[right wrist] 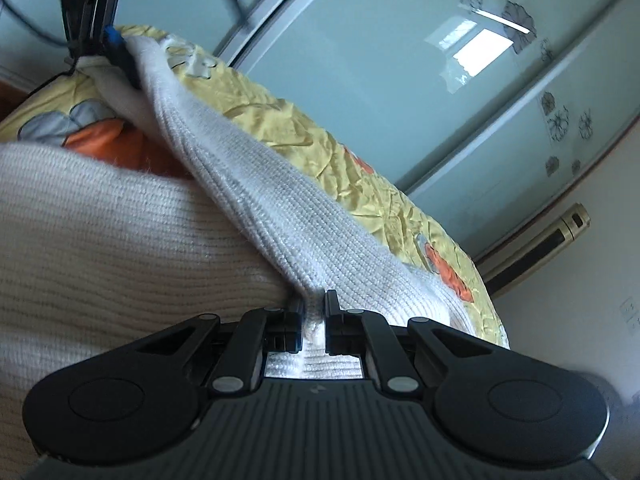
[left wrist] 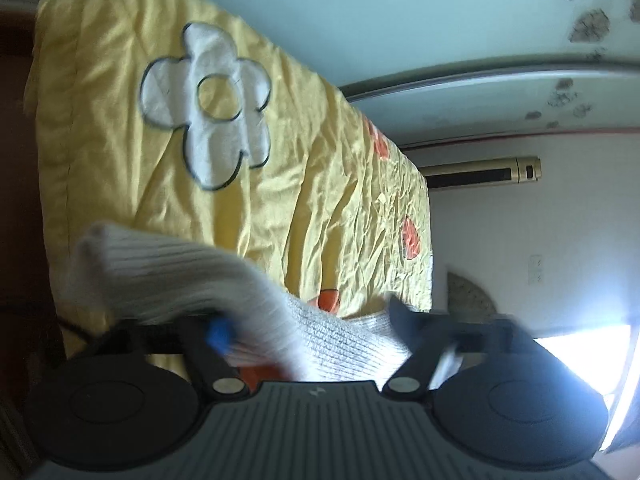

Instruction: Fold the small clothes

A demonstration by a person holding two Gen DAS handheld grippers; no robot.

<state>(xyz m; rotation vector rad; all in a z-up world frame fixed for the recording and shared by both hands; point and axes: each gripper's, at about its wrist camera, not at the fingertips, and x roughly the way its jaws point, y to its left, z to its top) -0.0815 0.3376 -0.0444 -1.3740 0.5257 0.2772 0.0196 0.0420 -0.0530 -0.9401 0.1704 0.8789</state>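
So that the white ribbed knit garment [right wrist: 256, 216] lifts off the yellow flowered quilt [left wrist: 248, 200], the right gripper [right wrist: 313, 330] pinches its hem; the left gripper [left wrist: 312, 332], half wide, has cloth between.

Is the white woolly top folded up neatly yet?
Not yet. The white ribbed knit garment hangs stretched between the right gripper and left gripper, above the yellow flowered bedspread.
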